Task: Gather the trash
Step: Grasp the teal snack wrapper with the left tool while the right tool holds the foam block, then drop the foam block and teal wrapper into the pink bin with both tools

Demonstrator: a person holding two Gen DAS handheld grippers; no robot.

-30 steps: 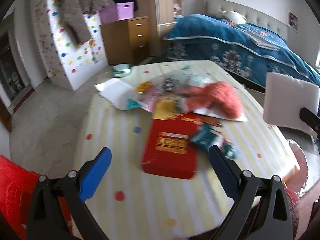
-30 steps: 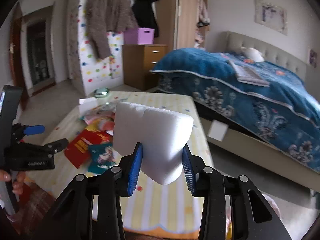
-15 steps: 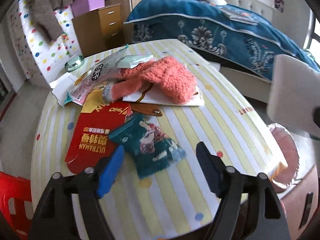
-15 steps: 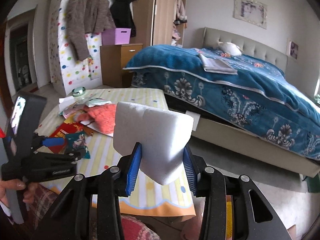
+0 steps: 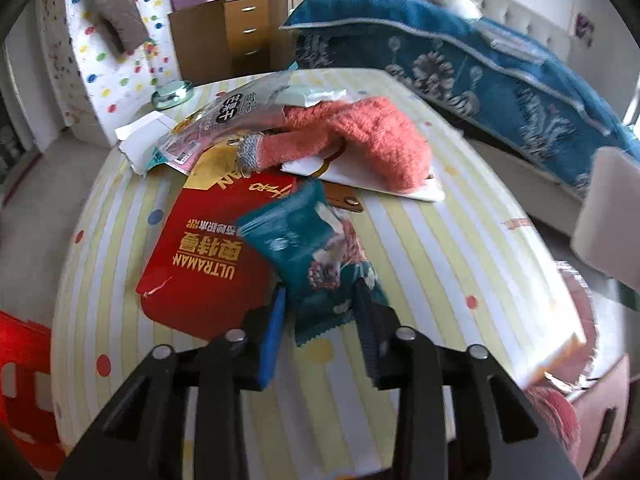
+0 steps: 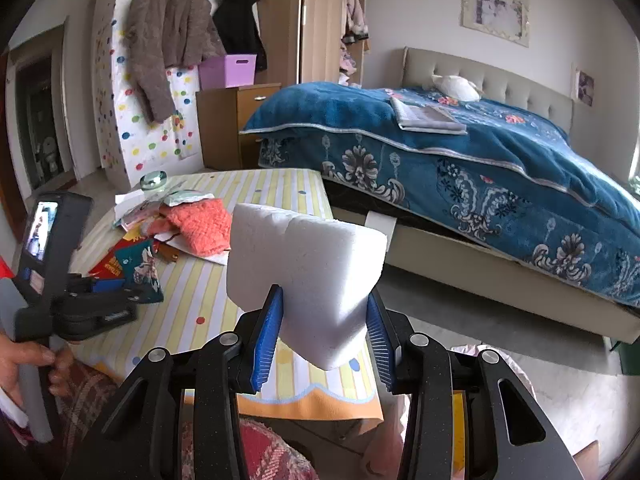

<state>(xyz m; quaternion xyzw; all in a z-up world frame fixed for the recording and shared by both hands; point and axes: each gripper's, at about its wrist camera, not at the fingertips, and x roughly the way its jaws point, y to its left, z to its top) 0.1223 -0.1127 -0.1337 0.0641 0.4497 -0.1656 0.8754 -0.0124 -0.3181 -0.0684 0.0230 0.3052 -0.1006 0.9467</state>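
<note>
A teal snack wrapper (image 5: 308, 240) lies on the striped table (image 5: 440, 260), partly over a red Ultraman packet (image 5: 200, 264). My left gripper (image 5: 320, 292) is low over the table with its jaws closing. The wrapper's near end sits between them and both pads touch its edges. From the right wrist view the left gripper (image 6: 116, 286) shows at the left with the wrapper (image 6: 140, 264) at its tips. My right gripper (image 6: 324, 300) is shut on a white foam block (image 6: 304, 252), held off the table's right side; the block (image 5: 608, 216) also shows in the left wrist view.
An orange fuzzy sock (image 5: 360, 136), a pink pouch (image 5: 224, 120), white paper (image 5: 144, 140) and a glass dish (image 5: 172, 94) crowd the table's far half. A red bin (image 5: 20, 360) stands at the left. A bed with a blue cover (image 6: 480, 152) fills the right.
My left gripper came forward and down over the teal wrapper, and its jaws went from wide open to narrow around it. The right gripper swung right, still holding the foam block.
</note>
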